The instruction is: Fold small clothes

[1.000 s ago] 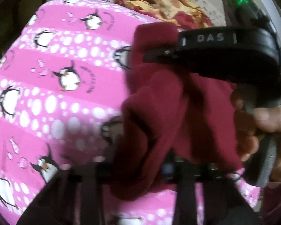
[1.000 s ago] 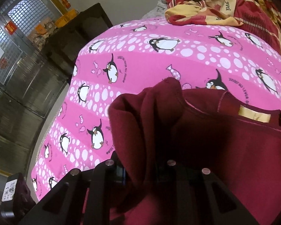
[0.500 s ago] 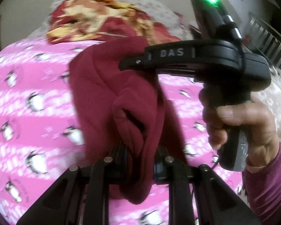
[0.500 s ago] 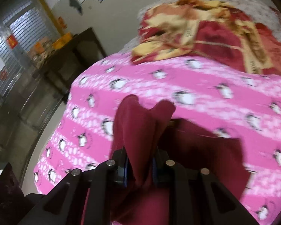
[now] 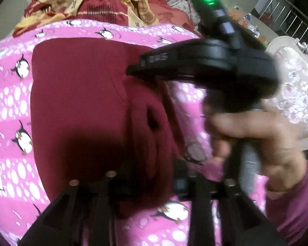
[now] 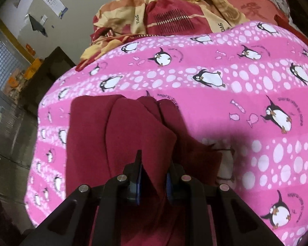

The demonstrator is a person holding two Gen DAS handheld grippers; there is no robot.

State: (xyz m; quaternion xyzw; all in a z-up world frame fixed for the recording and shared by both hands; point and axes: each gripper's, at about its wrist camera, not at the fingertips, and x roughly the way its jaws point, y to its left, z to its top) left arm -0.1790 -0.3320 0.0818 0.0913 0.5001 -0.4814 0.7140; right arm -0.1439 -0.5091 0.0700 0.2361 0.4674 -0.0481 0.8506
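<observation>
A dark red garment (image 5: pixel 78 102) lies spread flat on the pink penguin-print blanket (image 5: pixel 8 110), with a bunched fold at its right side. My left gripper (image 5: pixel 152 182) is shut on that bunched edge near the bottom of the left wrist view. The other hand-held gripper's black body (image 5: pixel 205 67) hangs over the garment's right part, gripped by a hand (image 5: pixel 256 135). In the right wrist view my right gripper (image 6: pixel 154 176) is shut on a raised fold of the same garment (image 6: pixel 113 135), low over the blanket (image 6: pixel 225 102).
A red and yellow patterned quilt (image 5: pixel 88 2) is heaped at the far end of the bed; it also shows in the right wrist view (image 6: pixel 174 12). White floral bedding (image 5: pixel 297 90) lies to the right. A dark cabinet (image 6: pixel 45 75) stands to the left beyond the bed edge.
Both grippers have come down with the garment. Its far part, hanging in the air before, now lies flat on the blanket. Both still hold the cloth.
</observation>
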